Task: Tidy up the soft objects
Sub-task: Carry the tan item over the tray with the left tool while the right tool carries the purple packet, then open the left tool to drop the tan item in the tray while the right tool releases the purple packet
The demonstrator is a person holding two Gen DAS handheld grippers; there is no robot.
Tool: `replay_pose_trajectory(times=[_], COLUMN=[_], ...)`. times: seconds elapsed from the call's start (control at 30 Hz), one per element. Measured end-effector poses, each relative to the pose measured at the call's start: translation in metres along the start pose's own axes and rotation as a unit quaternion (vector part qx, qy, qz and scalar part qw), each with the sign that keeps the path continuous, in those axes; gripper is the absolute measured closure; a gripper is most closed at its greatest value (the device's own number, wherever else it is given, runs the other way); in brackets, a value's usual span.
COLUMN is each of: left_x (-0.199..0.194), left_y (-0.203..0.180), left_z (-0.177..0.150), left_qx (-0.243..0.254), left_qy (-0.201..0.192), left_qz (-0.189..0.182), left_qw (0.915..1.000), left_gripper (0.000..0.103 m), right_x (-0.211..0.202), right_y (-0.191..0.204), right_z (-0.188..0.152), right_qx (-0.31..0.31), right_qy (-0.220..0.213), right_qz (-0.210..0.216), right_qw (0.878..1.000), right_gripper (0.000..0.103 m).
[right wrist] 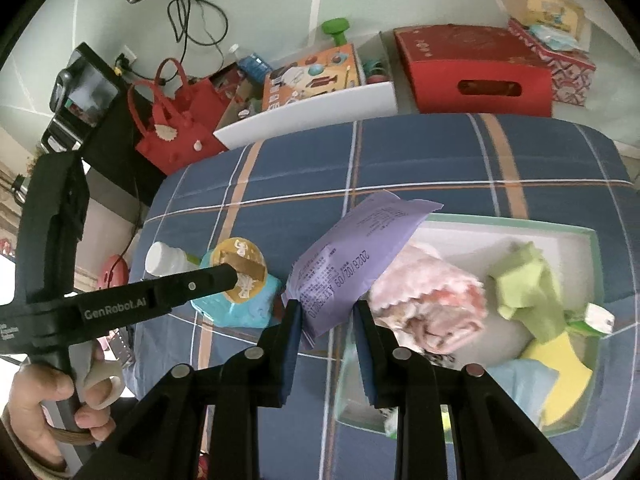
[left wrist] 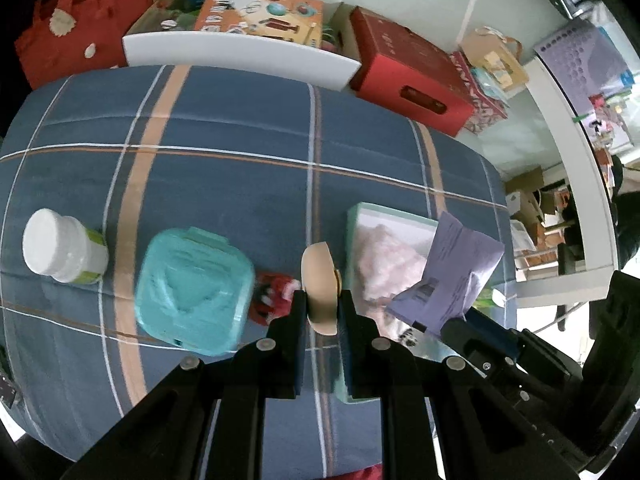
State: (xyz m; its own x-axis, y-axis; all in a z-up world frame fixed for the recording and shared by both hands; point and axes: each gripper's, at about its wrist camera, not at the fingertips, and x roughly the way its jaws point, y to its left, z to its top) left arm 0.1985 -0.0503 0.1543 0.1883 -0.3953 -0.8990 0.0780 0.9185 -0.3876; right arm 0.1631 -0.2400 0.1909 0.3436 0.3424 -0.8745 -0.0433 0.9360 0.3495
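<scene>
Right wrist view: right tongs (right wrist: 326, 316) pinching the flat purple foil pouch (right wrist: 356, 256); left tongs (left wrist: 322, 300) clamp a beige disc (left wrist: 318, 284). Lower the pouch squarely into the shallow green-rimmed box (right wrist: 592, 248).

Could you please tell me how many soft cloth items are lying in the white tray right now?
4: a pink towel, a green cloth, a yellow cloth and a light blue cloth in the tray; others may be hidden beneath.

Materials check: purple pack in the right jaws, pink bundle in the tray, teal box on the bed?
Purple pack: likely thin plastic film, matte; it creases and carries a printed date code. Pink bundle: soft fabric, probably fleece or towelling, with a fuzzy nap and a zigzag edge, lying in the tray. Teal box: looks like moulded rigid plastic, with a slight sheen and an embossed lid.
</scene>
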Motion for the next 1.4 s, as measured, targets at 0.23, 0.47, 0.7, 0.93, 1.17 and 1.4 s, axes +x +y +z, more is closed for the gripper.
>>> replay_pose_trajectory(times=[0.23, 0.47, 0.7, 0.93, 1.17, 1.4], left_x=[0.013, 0.037, 0.069, 0.108, 0.131, 0.121], left_y=[-0.047, -0.095, -0.128, -0.132, -0.132, -0.131], left_z=[-0.012, -0.014, -0.012, -0.009, -0.010, -0.009], left_qx=[0.033, 0.067, 0.088, 0.085, 0.082, 0.088], left_qy=[0.009, 0.017, 0.018, 0.039, 0.057, 0.051], left_qz=[-0.014, -0.039, -0.056, -0.069, -0.063, -0.057], left_qw=[0.9993, 0.9968, 0.9944, 0.9933, 0.9931, 0.9931], left_gripper=[0.088, 0.088, 0.088, 0.088, 0.088, 0.077], right_x=[-0.027, -0.041, -0.036, -0.010, 0.009, 0.007], right_y=[-0.045, -0.098, -0.146, -0.177, -0.191, -0.184], right_z=[-0.009, -0.013, -0.012, -0.013, -0.014, -0.011], right_qx=[0.023, 0.057, 0.092, 0.110, 0.123, 0.117], right_qy=[-0.014, -0.022, -0.020, -0.003, 0.012, 0.014], right_qz=[-0.019, -0.041, -0.056, -0.067, -0.067, -0.067], right_qw=[0.999, 0.997, 0.994, 0.992, 0.990, 0.991], right_gripper=[0.075, 0.075, 0.075, 0.075, 0.075, 0.072])
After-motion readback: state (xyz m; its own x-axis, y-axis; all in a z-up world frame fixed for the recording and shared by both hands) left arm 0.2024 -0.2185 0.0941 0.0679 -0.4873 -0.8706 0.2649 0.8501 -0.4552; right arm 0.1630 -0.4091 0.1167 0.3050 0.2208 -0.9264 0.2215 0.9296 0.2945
